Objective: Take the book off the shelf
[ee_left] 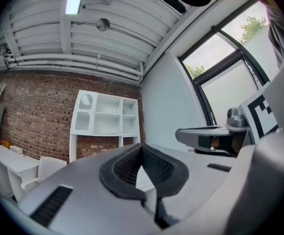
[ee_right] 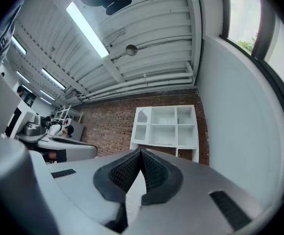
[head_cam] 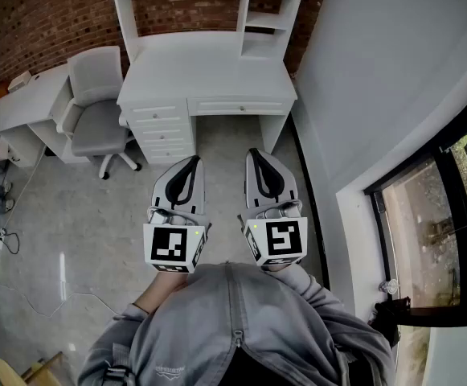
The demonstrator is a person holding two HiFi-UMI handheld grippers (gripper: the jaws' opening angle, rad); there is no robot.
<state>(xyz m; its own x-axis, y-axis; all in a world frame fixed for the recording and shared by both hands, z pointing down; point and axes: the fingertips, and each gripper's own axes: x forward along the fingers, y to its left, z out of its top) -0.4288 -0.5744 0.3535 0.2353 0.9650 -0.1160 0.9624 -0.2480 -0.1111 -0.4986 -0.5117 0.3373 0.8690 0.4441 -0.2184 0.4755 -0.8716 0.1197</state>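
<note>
A white desk (head_cam: 209, 75) with a shelf unit (head_cam: 269, 18) on top stands against the brick wall ahead of me. The shelf unit's open compartments (ee_left: 107, 114) (ee_right: 166, 126) look almost bare, and I cannot make out a book in them from here. My left gripper (head_cam: 189, 163) (ee_left: 142, 148) and my right gripper (head_cam: 255, 153) (ee_right: 141, 153) are held side by side in front of my chest, well short of the desk. They point toward it, with the floor beneath them. Both are shut with nothing between the jaws.
A grey office chair (head_cam: 96, 111) stands left of the desk, beside a second white desk (head_cam: 16, 107). A white wall (head_cam: 362, 79) and a dark-framed window (head_cam: 442, 207) run along my right. Cables (head_cam: 0, 240) lie on the floor at the far left.
</note>
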